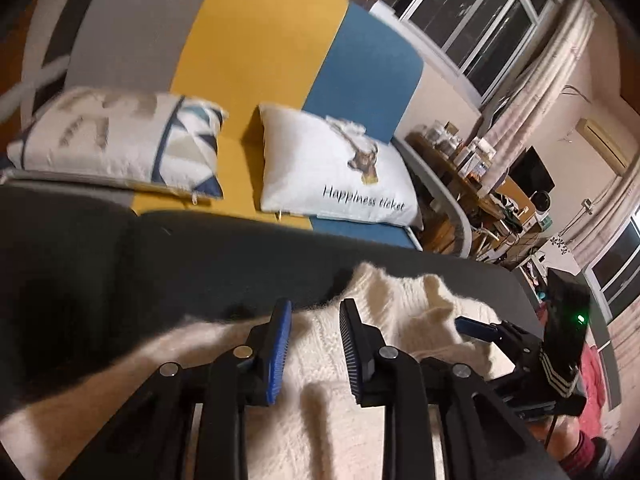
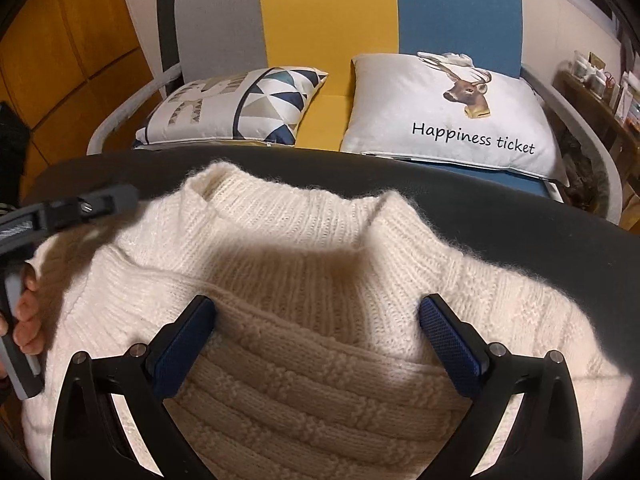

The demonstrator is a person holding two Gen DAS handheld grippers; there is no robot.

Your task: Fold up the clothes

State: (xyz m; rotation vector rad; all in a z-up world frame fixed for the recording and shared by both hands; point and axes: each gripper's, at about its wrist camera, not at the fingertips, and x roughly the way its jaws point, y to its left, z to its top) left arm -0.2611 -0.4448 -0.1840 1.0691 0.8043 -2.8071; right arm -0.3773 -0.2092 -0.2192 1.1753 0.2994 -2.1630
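Note:
A cream knit sweater point(image 2: 320, 240) lies flat on a dark tabletop point(image 2: 520, 216), its collar toward the sofa. My right gripper point(image 2: 320, 332) hovers over the chest of the sweater, jaws wide open and empty. My left gripper point(image 1: 316, 308) is over the sweater's point(image 1: 400, 304) left shoulder edge. Its blue pads stand a little apart with nothing pinched between them. From the right wrist view, a hand point(image 2: 24, 320) holds the left gripper's grey body point(image 2: 72, 210) at the left edge. One blue finger point(image 1: 476, 327) of the right gripper shows in the left wrist view.
Behind the table stands a grey, yellow and blue sofa point(image 2: 328, 20) with a triangle-patterned pillow point(image 2: 240, 108) and a deer-print pillow point(image 2: 448, 112). A cluttered wooden shelf point(image 1: 460, 152) and windows point(image 1: 480, 8) lie to the right. Orange wooden panels point(image 2: 68, 60) are on the left.

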